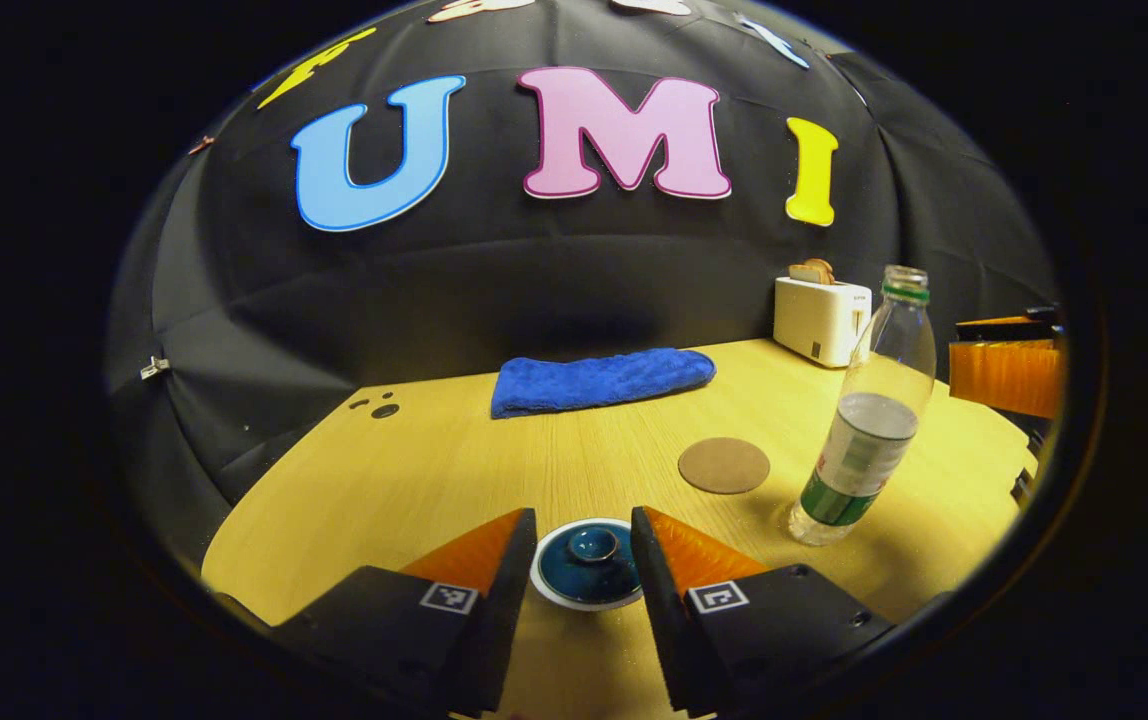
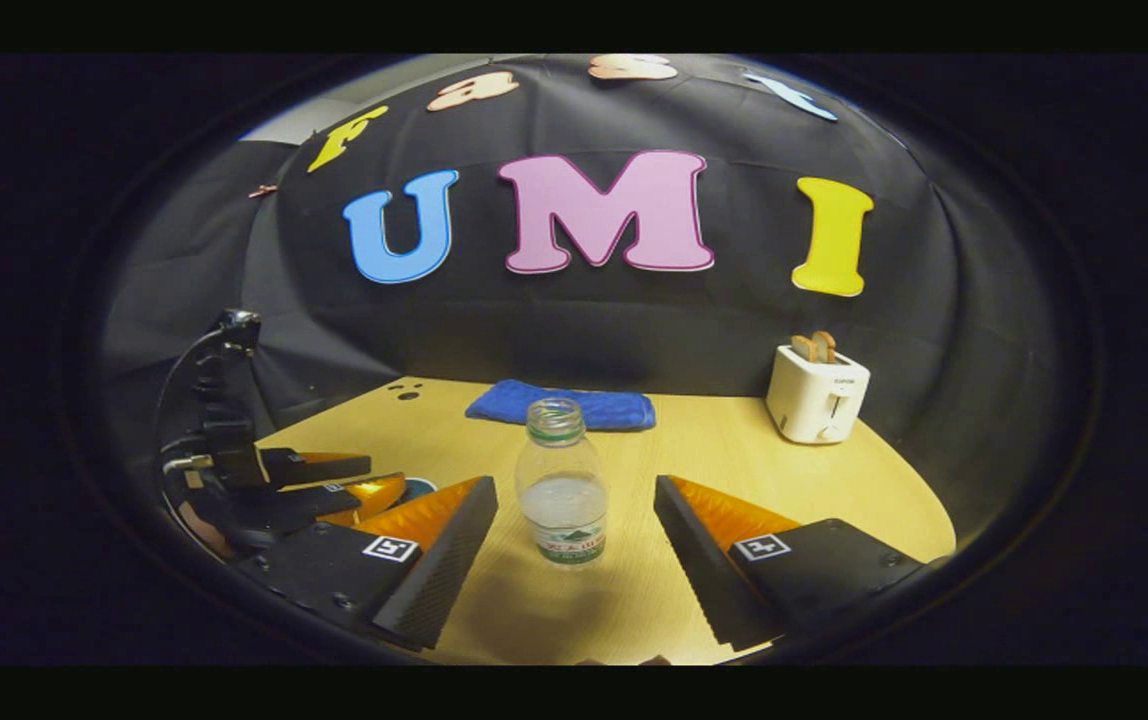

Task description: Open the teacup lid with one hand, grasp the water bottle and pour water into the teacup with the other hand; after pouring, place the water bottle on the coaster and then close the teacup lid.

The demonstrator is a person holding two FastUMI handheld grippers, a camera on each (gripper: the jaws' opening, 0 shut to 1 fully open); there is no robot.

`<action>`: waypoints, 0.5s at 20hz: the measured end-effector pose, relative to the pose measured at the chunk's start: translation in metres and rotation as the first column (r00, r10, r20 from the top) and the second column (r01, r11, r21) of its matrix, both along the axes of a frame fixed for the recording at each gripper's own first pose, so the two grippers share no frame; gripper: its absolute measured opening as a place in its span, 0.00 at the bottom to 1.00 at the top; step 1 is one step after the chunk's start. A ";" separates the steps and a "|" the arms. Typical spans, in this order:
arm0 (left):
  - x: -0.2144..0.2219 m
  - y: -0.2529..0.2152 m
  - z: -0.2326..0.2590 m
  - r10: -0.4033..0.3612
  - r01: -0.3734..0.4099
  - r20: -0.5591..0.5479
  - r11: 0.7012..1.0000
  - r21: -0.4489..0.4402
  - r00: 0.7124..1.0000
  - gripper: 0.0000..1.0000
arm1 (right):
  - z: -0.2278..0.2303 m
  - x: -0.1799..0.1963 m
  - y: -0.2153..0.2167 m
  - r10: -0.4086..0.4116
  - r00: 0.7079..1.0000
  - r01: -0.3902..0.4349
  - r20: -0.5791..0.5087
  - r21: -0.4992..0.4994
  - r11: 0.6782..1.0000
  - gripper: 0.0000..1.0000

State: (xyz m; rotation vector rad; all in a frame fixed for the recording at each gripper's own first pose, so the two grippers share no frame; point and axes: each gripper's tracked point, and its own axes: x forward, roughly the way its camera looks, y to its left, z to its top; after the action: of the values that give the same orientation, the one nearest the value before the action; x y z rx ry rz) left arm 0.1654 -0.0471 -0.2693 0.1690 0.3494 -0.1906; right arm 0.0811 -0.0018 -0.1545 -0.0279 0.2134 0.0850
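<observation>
A dark blue teacup lid [image 1: 589, 562] with a round knob sits on its white-rimmed cup on the wooden table [image 1: 494, 470]. My left gripper [image 1: 584, 545] is open, one finger on each side of the lid, not pressing it. A clear uncapped water bottle [image 1: 869, 420], about half full, stands upright to the right, and a round brown coaster [image 1: 723, 465] lies between it and the cup. In the right gripper view the bottle [image 2: 562, 485] stands just ahead, between the open fingers of my right gripper [image 2: 574, 525]. The left gripper [image 2: 319, 490] appears at the left there.
A folded blue towel [image 1: 599, 380] lies at the back of the table near the wall. A white toaster [image 1: 819, 318] with bread in it stands at the back right corner. The table's rounded right edge runs close behind the bottle.
</observation>
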 end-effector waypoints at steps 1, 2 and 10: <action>0.001 0.000 -0.004 -0.003 0.003 -0.004 1.000 0.007 1.000 0.59 | -0.004 0.000 0.001 0.003 1.000 -0.003 0.000 -0.004 1.000 0.98; 0.002 -0.001 -0.007 -0.010 0.010 -0.007 1.000 0.010 1.000 0.66 | -0.007 0.000 0.002 0.007 1.000 -0.007 -0.003 -0.008 1.000 0.98; 0.003 0.000 -0.019 -0.021 0.021 -0.018 1.000 0.022 1.000 0.49 | -0.019 0.011 0.008 0.018 1.000 -0.018 -0.018 0.004 1.000 0.98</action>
State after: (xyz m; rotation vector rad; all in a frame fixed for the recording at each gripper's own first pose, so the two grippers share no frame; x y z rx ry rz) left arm 0.1689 -0.0472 -0.2881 0.1934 0.3672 -0.2093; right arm 0.0919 0.0065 -0.1740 -0.0247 0.2315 0.1032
